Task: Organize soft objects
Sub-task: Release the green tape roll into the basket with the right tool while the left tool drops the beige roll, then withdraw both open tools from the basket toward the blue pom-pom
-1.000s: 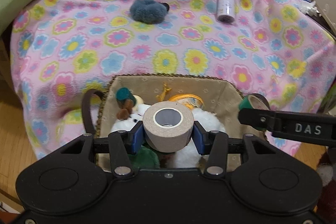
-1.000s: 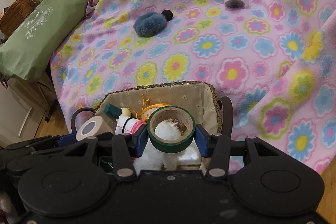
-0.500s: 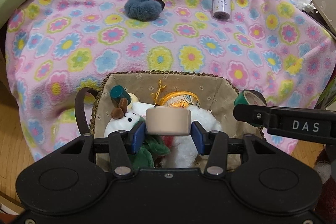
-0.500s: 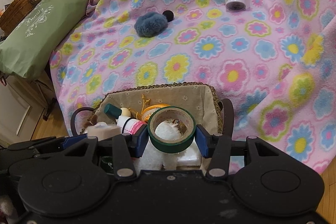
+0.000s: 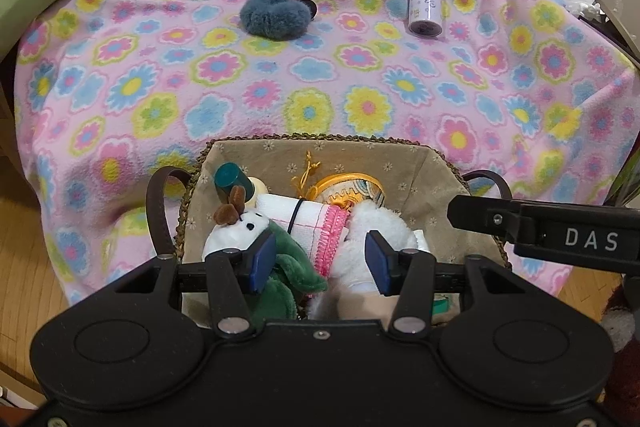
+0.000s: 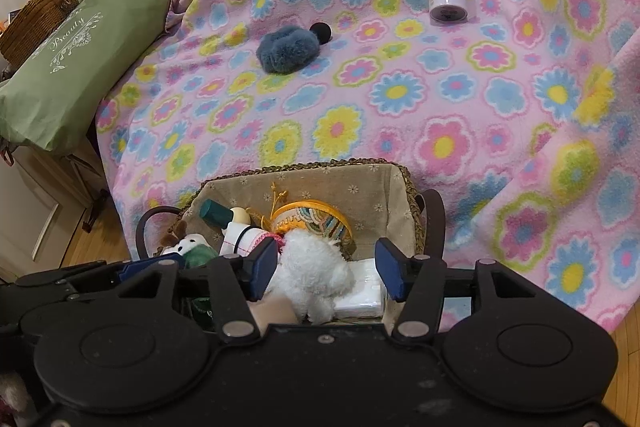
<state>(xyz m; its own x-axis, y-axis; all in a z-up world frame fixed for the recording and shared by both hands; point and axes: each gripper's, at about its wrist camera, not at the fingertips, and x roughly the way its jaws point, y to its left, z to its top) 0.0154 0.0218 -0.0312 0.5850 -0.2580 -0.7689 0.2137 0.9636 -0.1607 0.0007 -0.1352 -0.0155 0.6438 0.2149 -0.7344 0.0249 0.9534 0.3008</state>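
Black claws (image 5: 320, 261) (image 6: 328, 269) angled over basket (image 5: 432, 163)

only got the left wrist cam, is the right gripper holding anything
observer: No. The right gripper has just been opening its jaws. The pads stand apart, and the white fluffy plush toy lies between them in the fabric-lined woven basket, not pinched.
operator: ok, whats past the green cushion on the left, mine cuts off there
observer: A brown wicker basket sits behind the green cushion, against the wall.
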